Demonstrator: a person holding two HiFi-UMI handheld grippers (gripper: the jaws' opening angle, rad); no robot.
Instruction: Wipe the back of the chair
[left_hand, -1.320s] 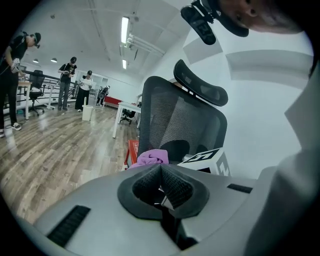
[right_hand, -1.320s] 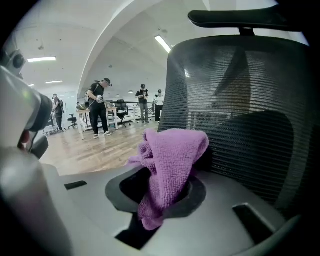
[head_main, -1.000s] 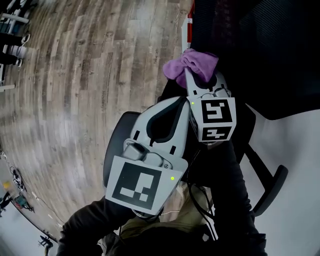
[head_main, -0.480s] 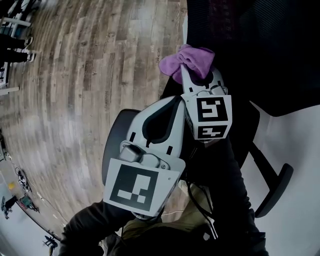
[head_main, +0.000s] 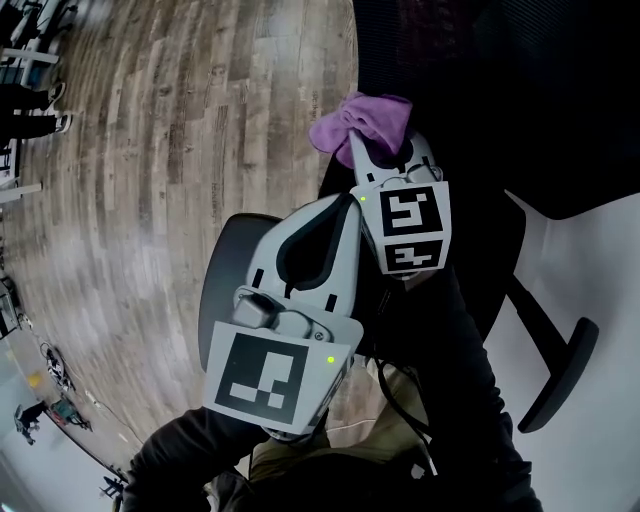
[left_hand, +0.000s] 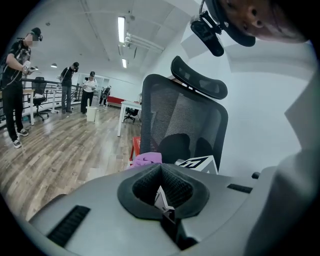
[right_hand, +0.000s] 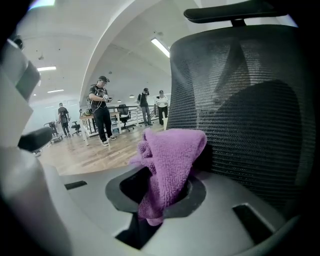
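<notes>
A black mesh office chair back (right_hand: 250, 110) fills the right of the right gripper view, with its headrest (left_hand: 199, 80) showing in the left gripper view. My right gripper (head_main: 375, 150) is shut on a purple cloth (right_hand: 170, 160), which bunches out of the jaws against the lower left of the mesh (head_main: 450, 70). The cloth (head_main: 360, 122) shows at the left edge of the chair back in the head view. My left gripper (head_main: 335, 215) hangs below and left of the right one, shut with nothing in it, apart from the chair.
Wood plank floor (head_main: 150, 150) lies to the left. A chair armrest (head_main: 555, 375) sticks out at lower right. Several people (right_hand: 102, 112) and desks stand far off across the room. A red box (left_hand: 135, 146) sits behind the chair.
The right gripper with the cloth has slid a little left and up along the chair back. The left gripper has drifted slightly left with it.
</notes>
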